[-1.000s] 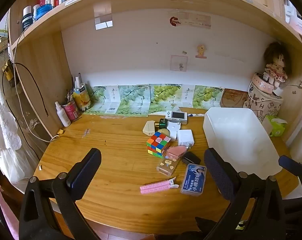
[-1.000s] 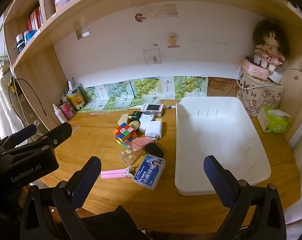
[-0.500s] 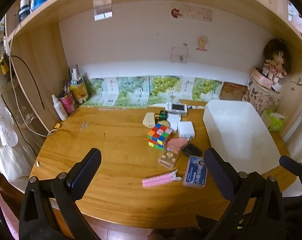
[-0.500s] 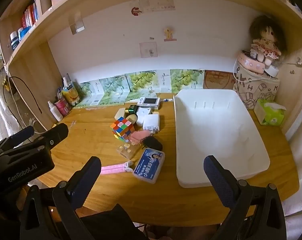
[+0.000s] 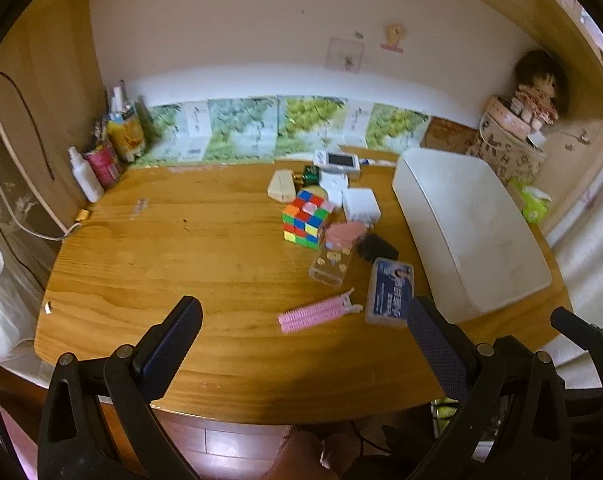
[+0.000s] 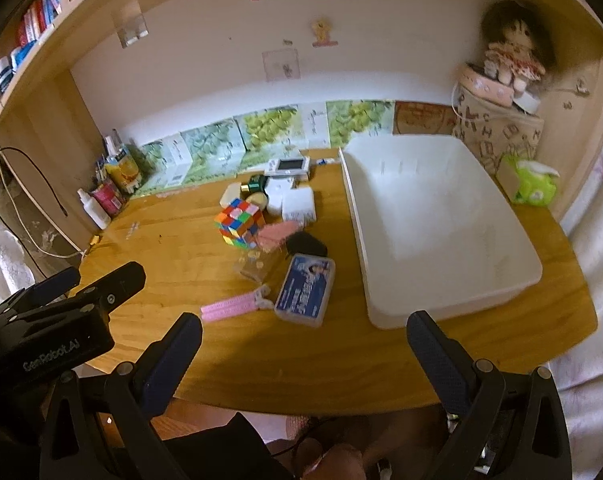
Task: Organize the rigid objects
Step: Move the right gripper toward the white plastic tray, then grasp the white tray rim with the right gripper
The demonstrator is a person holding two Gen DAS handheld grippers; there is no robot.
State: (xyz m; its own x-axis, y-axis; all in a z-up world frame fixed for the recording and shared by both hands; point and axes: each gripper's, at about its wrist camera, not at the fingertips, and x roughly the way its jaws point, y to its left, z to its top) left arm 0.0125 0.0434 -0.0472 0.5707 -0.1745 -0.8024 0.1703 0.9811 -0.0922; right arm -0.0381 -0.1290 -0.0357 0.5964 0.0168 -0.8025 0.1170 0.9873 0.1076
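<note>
Risk, near edge: the pink hair clip (image 6: 234, 305) and the blue-labelled case (image 6: 305, 290) lie closest to the front edge of the desk (image 5: 205, 248); a low, sideways approach would likely push them off that edge rather than pick them up.
Risk, cluster: the clear box (image 5: 330, 265), black item (image 5: 377, 246), pink piece (image 5: 344, 233) and Rubik's cube (image 5: 306, 218) touch or overlap, so fingers closing on 1 of them would probably drag a neighbour along.
Risk, far pile: the white adapters (image 6: 297, 204) and the small device (image 6: 287, 167) crowd together toward the back edge; reaching over the cube could topple it.
Risk, tray: the white tray (image 6: 453, 312) sits toward the right edge with a raised wall; a low carry could strike that wall and spill the load.
Left gripper (image 5: 303, 332): spread wide, nothing between its fingers, hovering over the front edge, touching nothing.
Right gripper (image 6: 303, 334): likewise wide apart and empty, above the front edge, between the case and the tray's near corner.
Task things: 0 in the tray; all lie mid-desk, left of it.
</note>
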